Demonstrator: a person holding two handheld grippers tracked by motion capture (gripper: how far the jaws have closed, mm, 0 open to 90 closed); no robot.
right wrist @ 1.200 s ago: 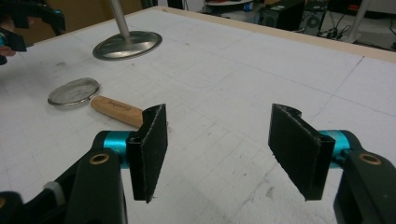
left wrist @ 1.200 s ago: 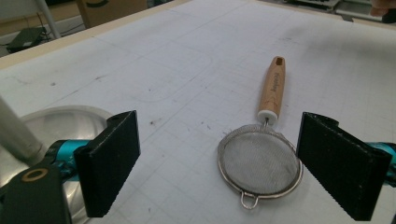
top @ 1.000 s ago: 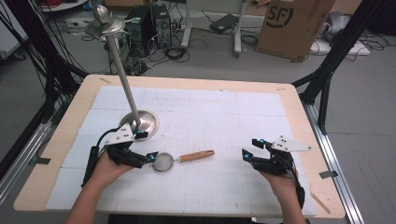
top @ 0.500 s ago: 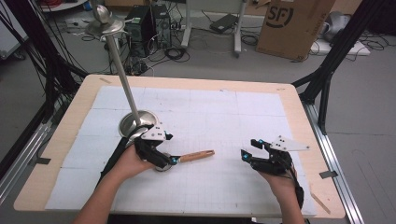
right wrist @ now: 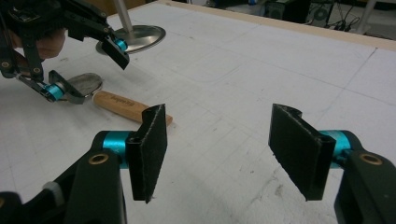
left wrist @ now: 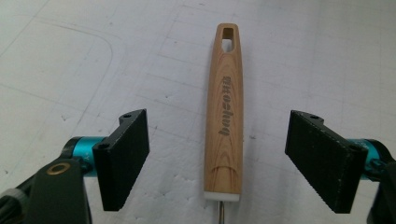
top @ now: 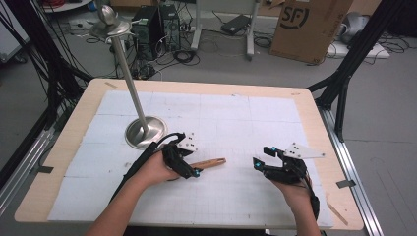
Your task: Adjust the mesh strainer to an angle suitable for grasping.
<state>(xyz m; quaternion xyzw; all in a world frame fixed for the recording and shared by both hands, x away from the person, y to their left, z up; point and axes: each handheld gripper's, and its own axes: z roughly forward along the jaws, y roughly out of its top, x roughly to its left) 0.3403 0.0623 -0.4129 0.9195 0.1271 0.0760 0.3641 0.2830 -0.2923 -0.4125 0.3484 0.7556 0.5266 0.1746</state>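
While both hand-held grippers sit low over the table (top: 314, 105), the scene reads as follows.

Left hand-held gripper (top: 189, 169): jaws wide apart, one on each side of the wooden handle near its metal end, neither pad touching the wood in the left gripper view.

Strainer spoon (top: 209, 162): lying flat on the white gridded mat, left of the table's middle and toward the near edge; its wooden handle (left wrist: 226, 112) points right, with a slot at its free end and lettering along it.

Spoon bowl (right wrist: 84, 85): a metal head at the handle's left end, seen in the right gripper view just beneath the left hand-held gripper; whether it is mesh is hard to tell.

Right hand-held gripper (top: 256, 164): jaws spread apart, holding nothing, on the near right, well apart from the spoon.

Metal stand (top: 144, 130): round base just beyond the left hand, with a tall pole rising from it.
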